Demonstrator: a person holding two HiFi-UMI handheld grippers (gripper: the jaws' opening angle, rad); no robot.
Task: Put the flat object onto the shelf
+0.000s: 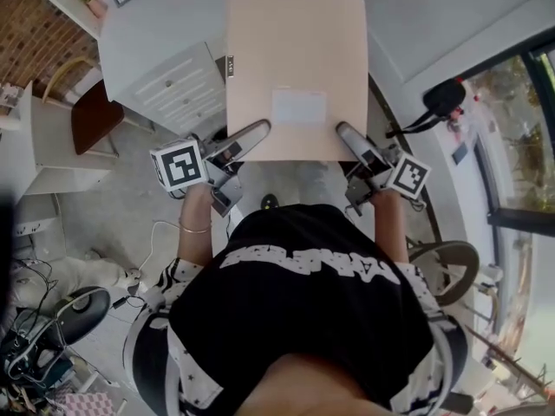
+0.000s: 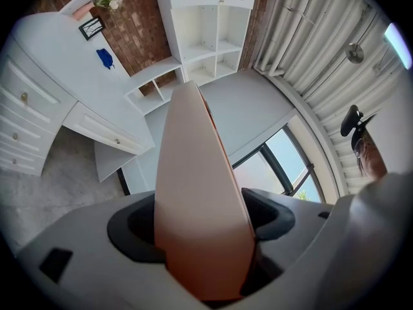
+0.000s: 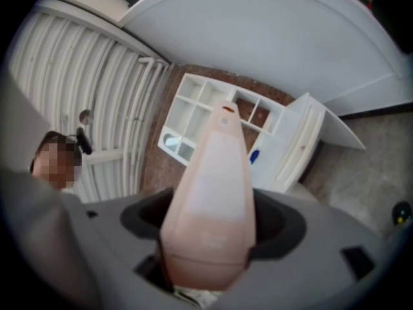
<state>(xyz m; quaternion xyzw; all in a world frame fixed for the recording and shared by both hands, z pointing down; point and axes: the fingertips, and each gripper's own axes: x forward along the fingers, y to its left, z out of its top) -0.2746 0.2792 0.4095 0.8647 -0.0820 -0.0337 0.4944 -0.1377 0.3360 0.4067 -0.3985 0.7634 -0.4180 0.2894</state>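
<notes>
Envelope (image 1: pixel 295 68), pinkish-tan with a pale label patch (image 1: pixel 299 107) near the held edge, is carried flat out ahead of both claws, off any surface. On its near edge the left claw (image 1: pixel 250 137) is clamped down toward one corner, and the right claw (image 1: pixel 350 137) is clamped on the same edge toward the other corner. In each gripper view the sheet fills the gap between the jaws and runs straight away past the tips. My read on handling: light and thin. It looks stiff enough to stay level from one edge without drooping, though it may flex or pivot if one claw lets go first. The surface looks smooth, so it could slide in a loose pinch. Best hold is at the near corners, as gripped now, with the far edge leading onto the shelf (image 2: pixel 213 37). That shelf, white with open cubbies, stands well beyond the left claw's tips against brick (image 2: pixel 139 34), and it also shows past the right claw's tips. Hard to read: the head view does not show the shelf plainly, and the envelope covers whatever lies under it. I cannot tell which cubby would take it, nor whether the envelope holds anything. Print on the label patch is too small to make out.
</notes>
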